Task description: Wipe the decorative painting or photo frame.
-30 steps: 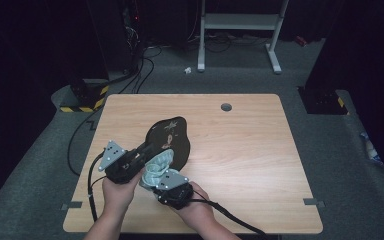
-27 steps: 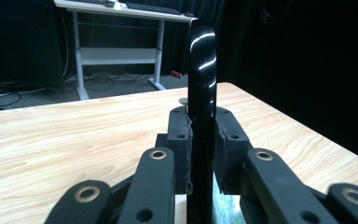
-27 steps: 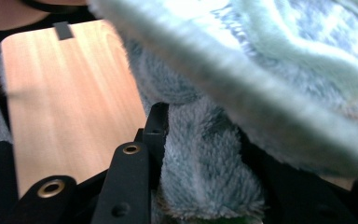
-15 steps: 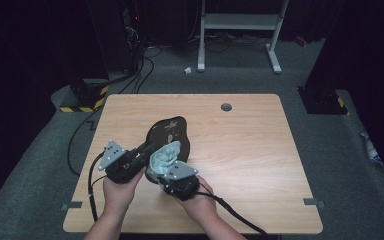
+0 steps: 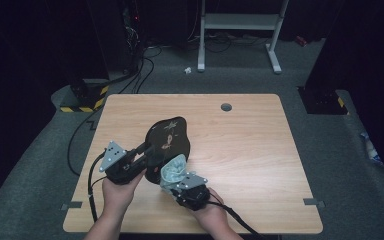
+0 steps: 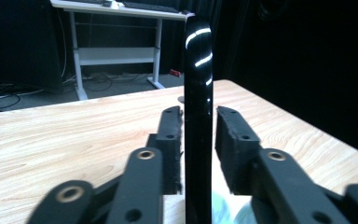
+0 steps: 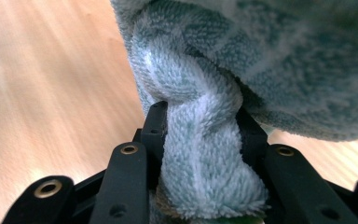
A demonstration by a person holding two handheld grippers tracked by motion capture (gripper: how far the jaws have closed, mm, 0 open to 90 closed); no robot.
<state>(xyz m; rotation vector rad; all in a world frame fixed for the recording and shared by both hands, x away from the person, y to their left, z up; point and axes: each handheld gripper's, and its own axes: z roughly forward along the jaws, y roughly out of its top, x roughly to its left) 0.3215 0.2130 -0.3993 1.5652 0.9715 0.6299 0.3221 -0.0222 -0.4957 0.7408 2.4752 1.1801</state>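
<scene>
A person's 2 hands each hold a gripper over the near left part of a light wooden table [image 5: 260,150]. The left gripper [image 5: 147,152] points toward the table's middle, and a glossy black tray [image 5: 167,142] with a small pale pattern on its face stands on edge between its jaws. In the left gripper view the tray [image 6: 198,116] runs upright as a thin shiny black edge; the jaw on one side lies against it, while the jaw on the other side stands a little off it with a gap showing. These jaws have just been opening, with the tray between them, so the hold looks slack and not pressed from both sides. The right gripper [image 5: 177,180] sits just beside the tray's near end, its jaws closed tight on a pale blue-green cloth [image 5: 174,170]. In the right gripper view the cloth [image 7: 200,154] is a twisted fold of terry pinched between both jaws, with the rest of it bunched above them. In the high view the cloth touches the lower part of the tray's face. Beyond the table a white metal stand [image 5: 240,30] is on the grey floor.
</scene>
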